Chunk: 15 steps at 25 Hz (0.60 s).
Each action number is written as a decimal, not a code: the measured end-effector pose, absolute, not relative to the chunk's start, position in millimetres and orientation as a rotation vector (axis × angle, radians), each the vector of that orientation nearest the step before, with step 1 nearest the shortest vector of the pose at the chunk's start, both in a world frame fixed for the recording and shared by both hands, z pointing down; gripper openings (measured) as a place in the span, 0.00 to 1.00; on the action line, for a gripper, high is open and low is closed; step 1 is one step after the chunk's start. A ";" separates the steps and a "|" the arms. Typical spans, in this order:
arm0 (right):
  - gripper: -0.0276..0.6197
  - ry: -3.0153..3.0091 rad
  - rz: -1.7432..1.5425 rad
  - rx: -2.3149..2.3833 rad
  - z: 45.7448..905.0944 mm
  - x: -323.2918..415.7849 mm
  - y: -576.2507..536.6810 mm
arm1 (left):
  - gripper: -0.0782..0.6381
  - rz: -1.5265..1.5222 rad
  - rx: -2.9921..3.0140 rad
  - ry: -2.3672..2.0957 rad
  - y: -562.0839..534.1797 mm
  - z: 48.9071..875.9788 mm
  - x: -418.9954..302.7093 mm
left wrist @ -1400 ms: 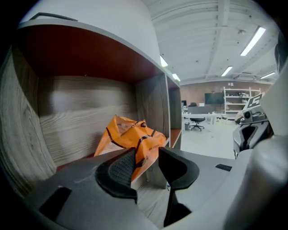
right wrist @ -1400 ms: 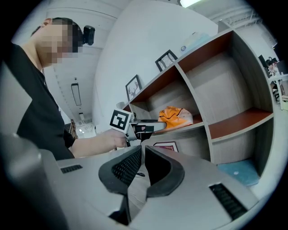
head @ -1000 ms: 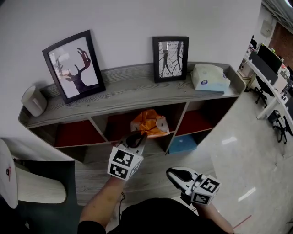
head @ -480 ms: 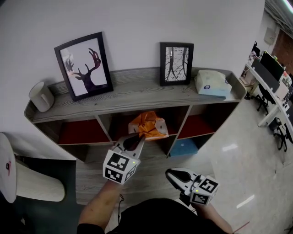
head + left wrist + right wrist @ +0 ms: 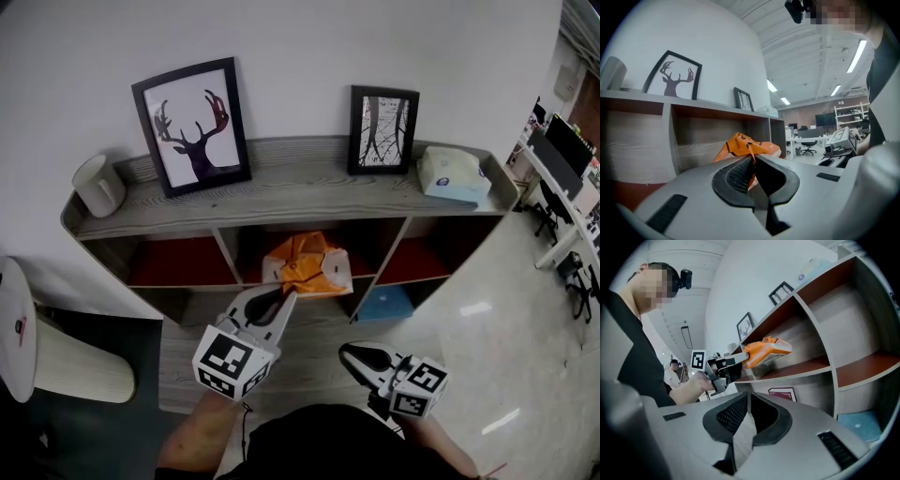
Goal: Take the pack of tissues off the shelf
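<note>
**Orange pack comes up off the shelf**

Up and back goes the left gripper (image 5: 284, 298) compared with a second ago, and the orange pack (image 5: 305, 265) comes with it, now sticking further out of the middle bay. Its jaws have just been closing tighter, and they are now pinched together on a corner of the pack. From the left gripper view, the crumpled orange wrapper (image 5: 745, 145) rises right out of the meeting tips. Seen from the right gripper view, the pack (image 5: 766, 350) hangs tilted from those jaws at the front of the middle bay. It sits above the board there and looks to be clear of it.

Low and to the right, the right gripper (image 5: 345, 352) has hardly budged. Its jaws are pressed together on nothing, well apart from the shelf (image 5: 281, 192) and pointing toward it.

Further out, the shelf top carries a white cylinder (image 5: 100, 185) at the left end, then a deer picture (image 5: 195, 127) and a smaller tree picture (image 5: 384, 131), both leaning on the wall. A pale blue tissue box (image 5: 453, 175) sits at the right end. A blue box (image 5: 384, 303) lies in the bottom right bay.
</note>
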State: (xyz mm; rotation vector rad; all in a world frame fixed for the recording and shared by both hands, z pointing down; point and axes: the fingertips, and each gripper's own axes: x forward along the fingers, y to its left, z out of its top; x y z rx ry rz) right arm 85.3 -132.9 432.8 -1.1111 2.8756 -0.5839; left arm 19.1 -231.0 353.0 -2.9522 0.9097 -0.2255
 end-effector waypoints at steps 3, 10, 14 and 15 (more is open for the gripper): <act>0.08 2.890 -0.586 -1.090 433.2 80.6 -135.1 | 0.13 -0.215 -2.950 0.936 -222.4 354.0 7.3; 0.08 2.925 -0.597 -1.040 435.7 69.0 -138.0 | 0.13 -0.192 -2.964 1.007 -204.7 365.8 -13.9; 0.08 2.940 -0.602 -1.018 435.5 61.4 -138.7 | 0.13 -0.190 -2.988 1.016 -188.2 380.1 -22.0; 0.08 2.942 -0.602 -1.015 435.3 60.2 -138.9 | 0.13 -0.195 -3.000 1.025 -184.0 385.0 -24.4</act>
